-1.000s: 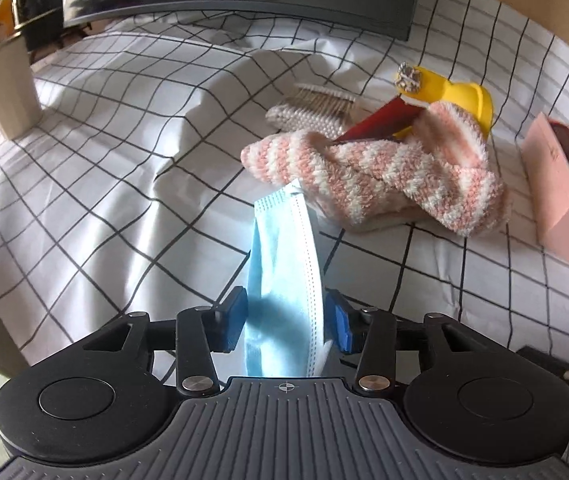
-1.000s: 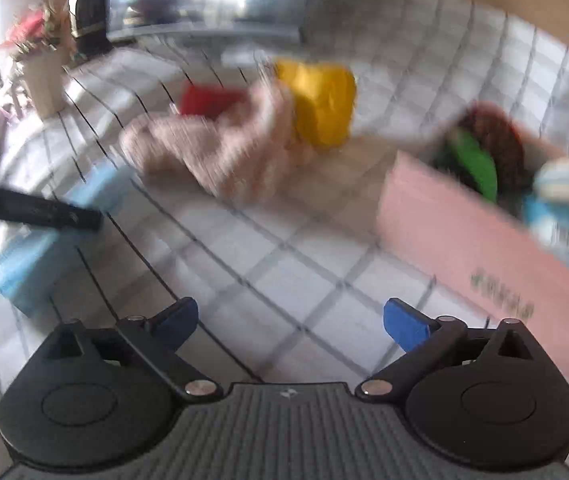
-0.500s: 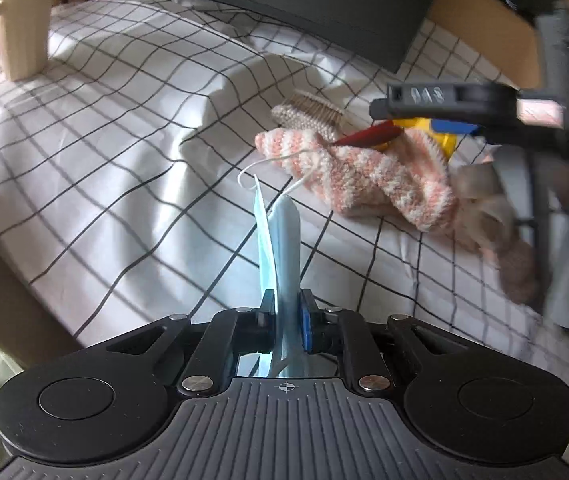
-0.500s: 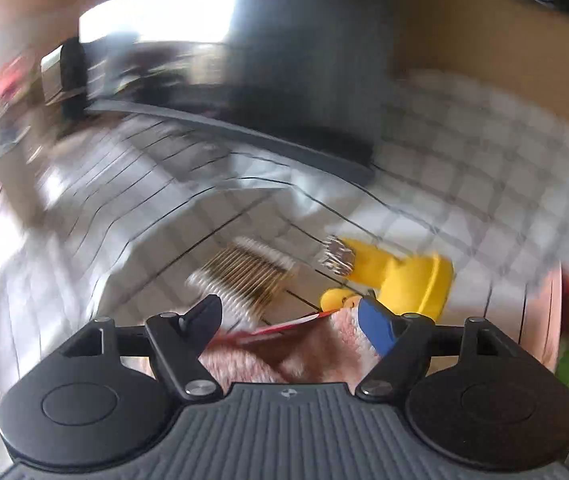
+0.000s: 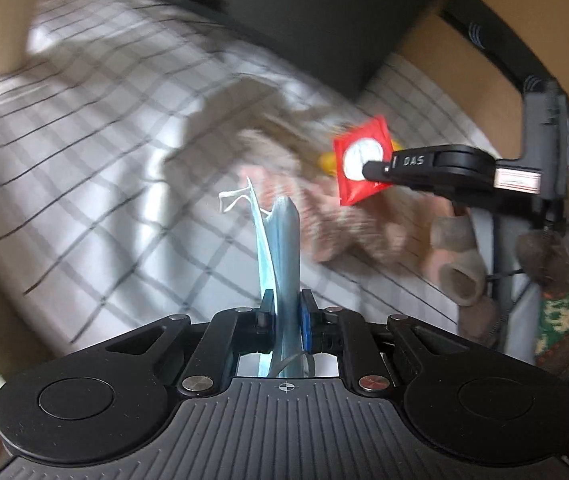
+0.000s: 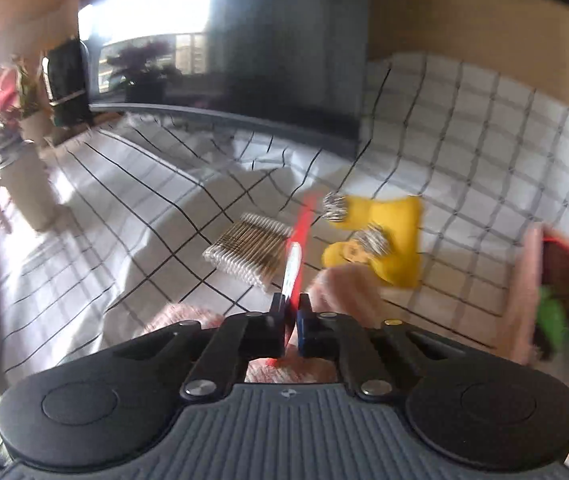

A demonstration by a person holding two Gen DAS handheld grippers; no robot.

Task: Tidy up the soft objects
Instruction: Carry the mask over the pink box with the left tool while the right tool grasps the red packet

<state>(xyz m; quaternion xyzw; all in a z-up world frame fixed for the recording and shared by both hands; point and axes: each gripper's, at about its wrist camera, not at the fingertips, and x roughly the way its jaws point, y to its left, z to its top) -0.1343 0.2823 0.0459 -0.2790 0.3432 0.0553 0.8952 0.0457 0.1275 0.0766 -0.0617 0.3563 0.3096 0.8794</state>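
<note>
Grippers both clamped: my left gripper (image 5: 284,314) pinches the blue face mask (image 5: 280,240) upright, my right gripper (image 6: 290,312) nips the red packet (image 6: 298,240) edge-on, both lifted off the checked tablecloth (image 6: 144,208), presumably bound for the pink box (image 6: 528,280).

Free room and obstacles on the checked cloth (image 6: 132,216). The left stretch of cloth lies bare between the cream mug (image 5: 8,28) at the far left edge and the middle cluster. That cluster blocks the centre: a bundle of cotton swabs (image 6: 248,250), a yellow item (image 6: 388,240) just beside it, and pink striped socks (image 5: 348,224) nearer the camera. A pink box (image 6: 528,292) closes the right side. A dark monitor (image 6: 284,52) walls the far edge. The right gripper (image 5: 368,168), holding a red packet (image 5: 360,160), stands above the socks, ahead and right of the left gripper (image 5: 284,312) and its blue mask (image 5: 280,248).
</note>
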